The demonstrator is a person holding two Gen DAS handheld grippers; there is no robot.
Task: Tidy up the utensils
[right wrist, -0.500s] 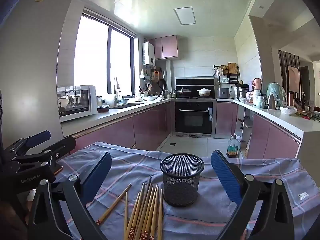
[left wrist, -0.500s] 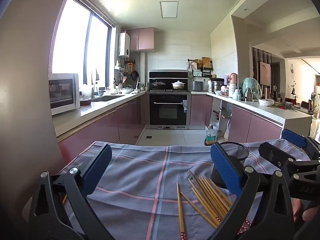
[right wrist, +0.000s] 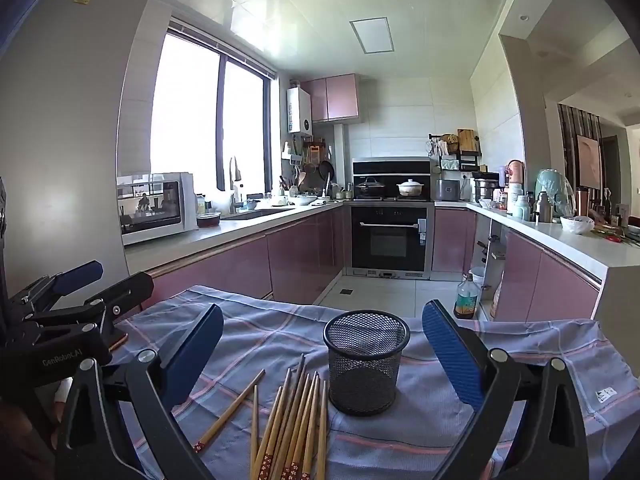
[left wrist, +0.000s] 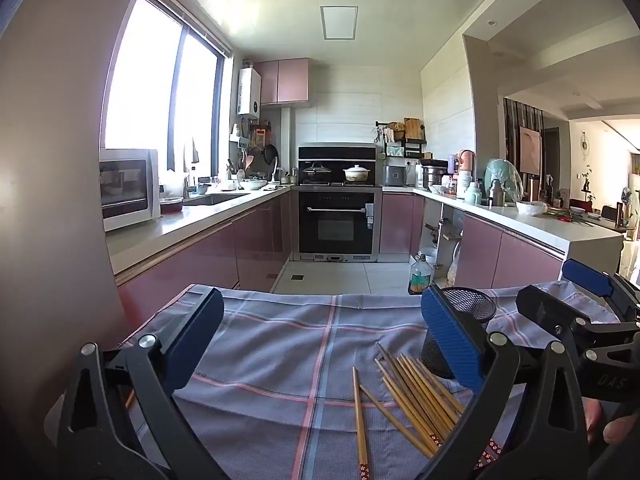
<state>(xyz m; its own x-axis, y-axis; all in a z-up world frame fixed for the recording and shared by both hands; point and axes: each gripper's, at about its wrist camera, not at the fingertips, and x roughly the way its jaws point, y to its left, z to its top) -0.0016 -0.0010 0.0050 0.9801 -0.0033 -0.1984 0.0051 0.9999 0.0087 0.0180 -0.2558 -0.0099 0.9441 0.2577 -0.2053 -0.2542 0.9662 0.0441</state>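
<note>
Several bamboo chopsticks [right wrist: 294, 424] with red patterned ends lie loose on the checked cloth, just left of an upright black mesh cup [right wrist: 366, 362]. In the left wrist view the chopsticks [left wrist: 416, 398] lie at lower right, and the cup [left wrist: 466, 308] is partly hidden behind my right-hand finger. My left gripper [left wrist: 322, 338] is open and empty above the cloth. My right gripper [right wrist: 322, 350] is open and empty, with the cup between its fingers' lines of sight. Each gripper shows at the edge of the other's view.
The blue-grey checked cloth [right wrist: 500, 440] covers the table; its far edge [left wrist: 304, 294] drops to the kitchen floor. Pink cabinets and counters run along both sides, with an oven at the back and a bottle [right wrist: 466, 298] on the floor.
Both views have shifted only slightly. Nothing on the cloth has moved, and both grippers stay open.
</note>
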